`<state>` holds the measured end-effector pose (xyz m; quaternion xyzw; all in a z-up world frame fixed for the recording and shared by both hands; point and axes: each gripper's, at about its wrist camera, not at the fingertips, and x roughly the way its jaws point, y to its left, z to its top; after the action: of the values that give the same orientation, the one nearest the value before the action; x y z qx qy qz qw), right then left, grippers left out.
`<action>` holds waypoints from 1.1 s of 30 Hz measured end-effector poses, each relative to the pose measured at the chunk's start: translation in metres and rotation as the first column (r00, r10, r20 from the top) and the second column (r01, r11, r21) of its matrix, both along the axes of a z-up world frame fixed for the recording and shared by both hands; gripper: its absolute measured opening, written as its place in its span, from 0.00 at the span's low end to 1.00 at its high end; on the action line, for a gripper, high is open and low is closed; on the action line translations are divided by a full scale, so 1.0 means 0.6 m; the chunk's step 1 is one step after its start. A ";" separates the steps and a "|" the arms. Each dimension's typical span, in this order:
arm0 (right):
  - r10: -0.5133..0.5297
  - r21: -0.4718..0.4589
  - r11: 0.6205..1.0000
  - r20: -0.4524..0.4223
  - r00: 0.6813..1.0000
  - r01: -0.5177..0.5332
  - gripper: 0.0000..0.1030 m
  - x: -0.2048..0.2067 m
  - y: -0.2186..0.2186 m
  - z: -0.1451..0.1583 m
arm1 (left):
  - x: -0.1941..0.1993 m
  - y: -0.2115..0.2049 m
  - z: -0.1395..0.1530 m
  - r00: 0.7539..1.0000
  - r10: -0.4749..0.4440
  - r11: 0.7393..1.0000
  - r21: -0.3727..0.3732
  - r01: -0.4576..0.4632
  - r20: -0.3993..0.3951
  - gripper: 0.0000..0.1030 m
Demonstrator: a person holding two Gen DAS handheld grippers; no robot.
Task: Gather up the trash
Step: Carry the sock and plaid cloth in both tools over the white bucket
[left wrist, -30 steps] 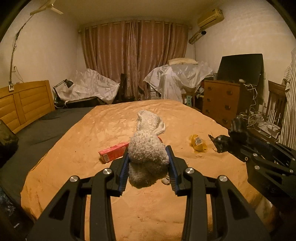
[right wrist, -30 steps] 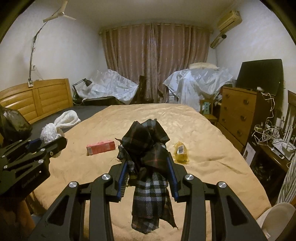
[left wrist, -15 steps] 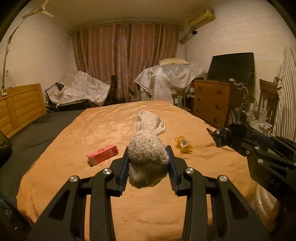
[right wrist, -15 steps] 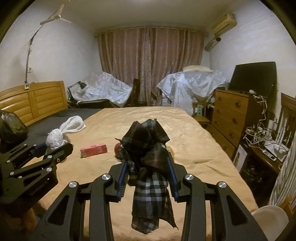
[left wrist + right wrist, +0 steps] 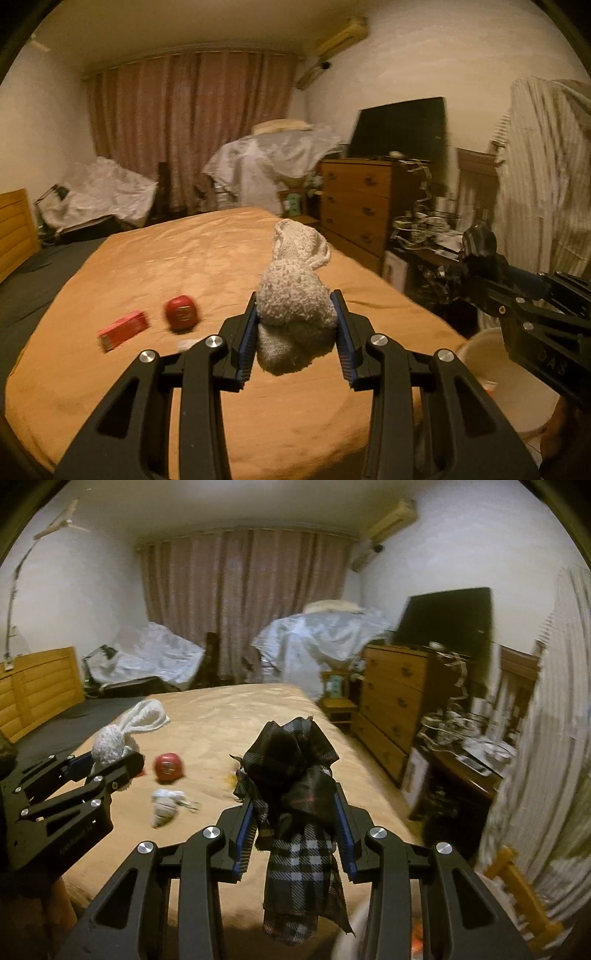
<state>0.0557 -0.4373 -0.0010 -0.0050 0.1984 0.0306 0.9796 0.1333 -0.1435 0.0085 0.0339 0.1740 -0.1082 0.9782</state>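
Nearest the lens in the left wrist view, the left gripper (image 5: 295, 332) is clamped on a fluffy cream cloth bundle (image 5: 293, 295), which bulges between the blue pads and trails upward past them toward the centre of the frame. In the right wrist view the right gripper (image 5: 295, 829) likewise pinches a dark plaid cloth (image 5: 295, 794); its crumpled top stands above the jaws and a long checked tail hangs straight down to the bottom centre.

Both grippers are full, so the coming move looks like a drop-off, and it turns on the pale round bin (image 5: 517, 380) at the lower right of the left wrist view. It sits off the bed's near right corner, below and to the right of the left gripper, with the right gripper directly above its rim. By my reading the right gripper is the nearer one; in its own view only a blurred pale edge shows at the bottom right, so the bin cannot be made out there.

Farther out on the orange bedspread (image 5: 184, 266), left of centre, lie a crumpled white wad (image 5: 166, 806), a red round object (image 5: 168, 768) and a red carton (image 5: 123, 329), long axis running lower left to upper right. All three are loose and nearer the left gripper. A small yellowish scrap peeks out beside the plaid cloth, too hidden to identify.
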 end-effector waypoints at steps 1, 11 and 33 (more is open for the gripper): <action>-0.022 -0.001 1.000 -0.006 1.000 0.022 0.38 -0.006 -0.022 -0.001 | 0.001 -0.014 0.000 1.000 -0.018 1.000 0.000 0.018 -0.003 0.35; -0.193 -0.016 0.981 -0.100 0.976 0.192 0.38 -0.058 -0.244 -0.012 | -0.003 -0.169 -0.021 0.972 -0.224 0.975 -0.002 0.224 -0.075 0.35; -0.157 0.048 0.975 -0.542 0.826 0.216 0.39 0.031 -0.447 -0.183 | 0.029 -0.363 -0.171 0.788 -0.419 0.877 0.025 0.480 -0.451 0.35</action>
<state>0.0743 -0.7057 -0.1111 0.0754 0.4608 -0.0545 0.8826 0.1509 -0.3612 -0.0938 0.1172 0.3803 -0.3306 0.8558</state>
